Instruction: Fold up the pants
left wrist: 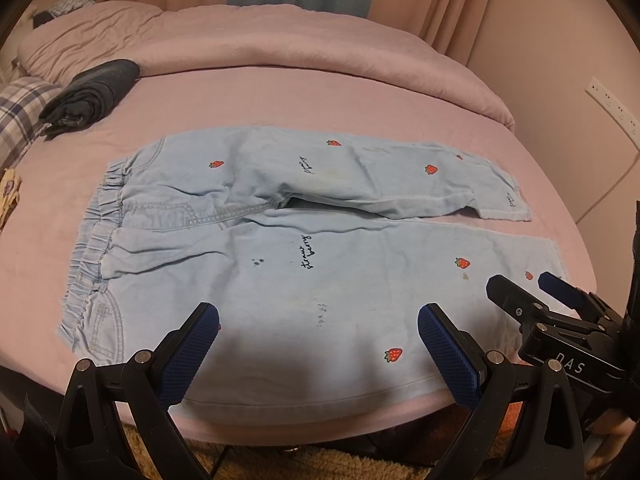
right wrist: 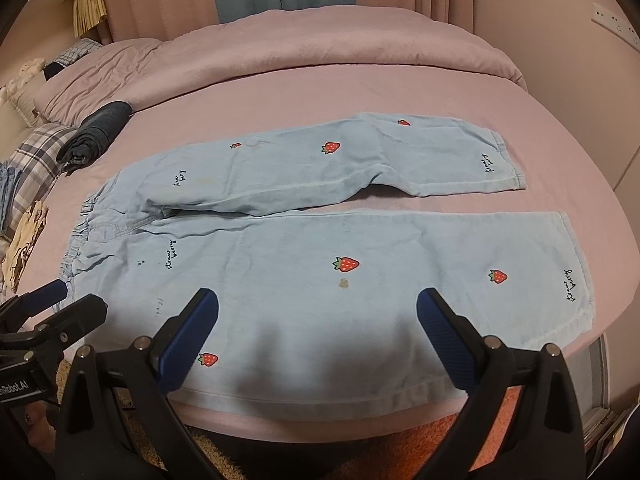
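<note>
Pants point(left wrist: 304, 248) spread flat on the pink bed point(left wrist: 320, 92)
Left of the pants lies a dark folded garment point(left wrist: 92, 96); over their near edge the left gripper point(left wrist: 318, 354) and right gripper point(right wrist: 318, 350) hover, jaws apart

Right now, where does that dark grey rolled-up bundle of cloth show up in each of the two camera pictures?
Left wrist view: the dark grey rolled bundle of cloth lies upper left, on the pink bed beyond the waistband.
Right wrist view: the same bundle lies at the left edge, smaller, above the waistband.
Shared landmark: the light blue strawberry-print pants, spread flat with the waistband to the left.
</note>
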Demonstrator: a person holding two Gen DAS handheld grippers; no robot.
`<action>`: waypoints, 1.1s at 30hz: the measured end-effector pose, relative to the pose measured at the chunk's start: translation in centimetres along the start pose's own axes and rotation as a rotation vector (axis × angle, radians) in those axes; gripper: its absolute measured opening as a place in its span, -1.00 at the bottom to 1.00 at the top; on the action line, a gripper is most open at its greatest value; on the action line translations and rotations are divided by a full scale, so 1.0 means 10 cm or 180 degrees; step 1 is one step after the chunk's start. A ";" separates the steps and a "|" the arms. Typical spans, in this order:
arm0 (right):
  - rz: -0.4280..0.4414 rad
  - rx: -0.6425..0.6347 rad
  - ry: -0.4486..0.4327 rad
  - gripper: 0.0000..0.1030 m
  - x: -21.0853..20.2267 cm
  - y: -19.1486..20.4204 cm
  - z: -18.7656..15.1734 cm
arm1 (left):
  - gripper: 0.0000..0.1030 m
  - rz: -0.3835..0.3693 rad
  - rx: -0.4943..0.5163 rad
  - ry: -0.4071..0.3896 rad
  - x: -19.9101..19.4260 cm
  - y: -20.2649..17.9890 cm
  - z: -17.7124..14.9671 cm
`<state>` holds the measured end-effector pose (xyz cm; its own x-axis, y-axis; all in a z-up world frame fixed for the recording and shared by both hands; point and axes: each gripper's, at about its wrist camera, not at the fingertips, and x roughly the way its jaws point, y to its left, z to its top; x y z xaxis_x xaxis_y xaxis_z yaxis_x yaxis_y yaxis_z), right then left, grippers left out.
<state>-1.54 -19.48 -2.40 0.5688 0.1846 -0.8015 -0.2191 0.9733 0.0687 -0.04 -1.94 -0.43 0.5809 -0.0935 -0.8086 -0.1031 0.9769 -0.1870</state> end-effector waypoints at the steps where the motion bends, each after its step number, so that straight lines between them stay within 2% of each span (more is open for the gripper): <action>1: -0.0003 0.0007 -0.0001 0.93 0.00 -0.01 0.00 | 0.95 -0.0001 0.0001 0.0000 0.00 0.00 0.00; 15: -0.0058 0.0087 0.0012 0.92 0.02 -0.11 0.01 | 0.95 -0.0010 -0.0007 0.0055 0.04 -0.01 0.02; 20: -0.0100 0.0165 0.0012 0.87 0.02 -0.22 0.01 | 0.94 -0.0041 -0.0109 0.0090 0.10 0.09 0.03; 23: -0.0178 0.0341 -0.0011 0.87 0.01 -0.47 0.01 | 0.94 0.0009 -0.0257 0.0119 0.14 0.25 0.05; 25: -0.0331 0.0587 0.0004 0.85 0.02 -0.78 -0.03 | 0.86 0.0057 -0.0352 0.0145 0.17 0.36 0.05; 30: -0.0588 0.1010 0.0052 0.66 0.06 -1.42 -0.03 | 0.81 0.0181 -0.0555 0.0207 0.25 0.58 0.06; 33: -0.0484 0.1164 0.0059 0.50 0.10 -1.65 0.12 | 0.79 0.0202 -0.0611 0.0183 0.26 0.65 0.07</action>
<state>3.58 -35.21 -3.65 0.5578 0.0352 -0.8292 0.1652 0.9744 0.1525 1.39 4.30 -3.31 0.5218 -0.0490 -0.8517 -0.2933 0.9272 -0.2330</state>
